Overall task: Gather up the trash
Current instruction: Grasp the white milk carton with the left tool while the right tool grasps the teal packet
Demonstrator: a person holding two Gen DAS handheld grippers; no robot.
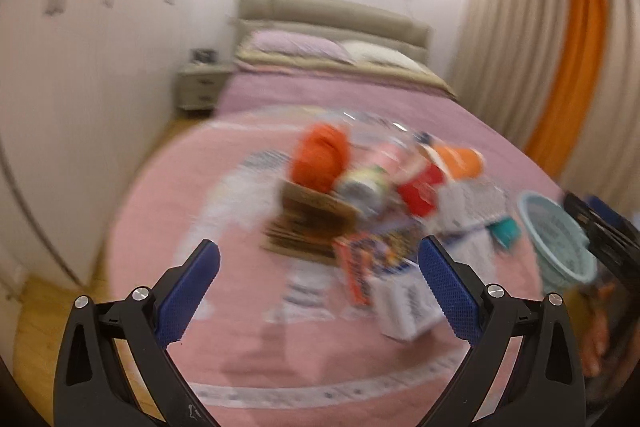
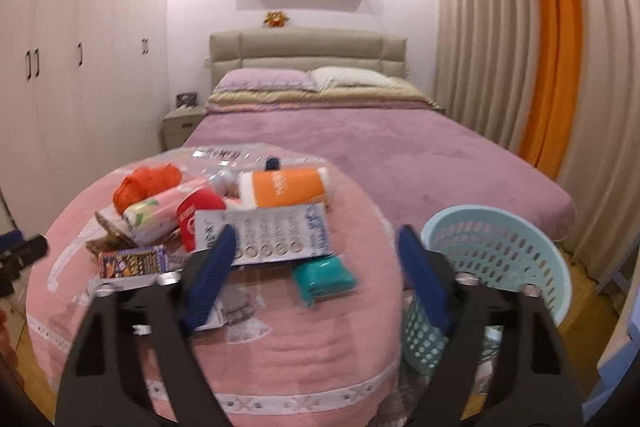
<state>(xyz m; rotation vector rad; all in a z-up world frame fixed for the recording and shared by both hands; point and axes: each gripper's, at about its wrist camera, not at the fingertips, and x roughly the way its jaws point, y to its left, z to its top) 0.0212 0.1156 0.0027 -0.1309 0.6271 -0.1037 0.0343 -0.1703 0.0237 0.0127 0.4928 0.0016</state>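
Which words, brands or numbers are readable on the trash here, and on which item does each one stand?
None can be read for certain.
Orange bottle: white lettering, too blurred.
White card: rows of print, too small.
Red packet: white print, blurred.
Colourful box: pattern only, unreadable.

A round table with a pink cloth holds a pile of trash: an orange bag, a teal packet, and a printed sheet.

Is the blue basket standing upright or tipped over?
Upright. The basket stands beside the round table, its open mouth facing up and rim roughly level.
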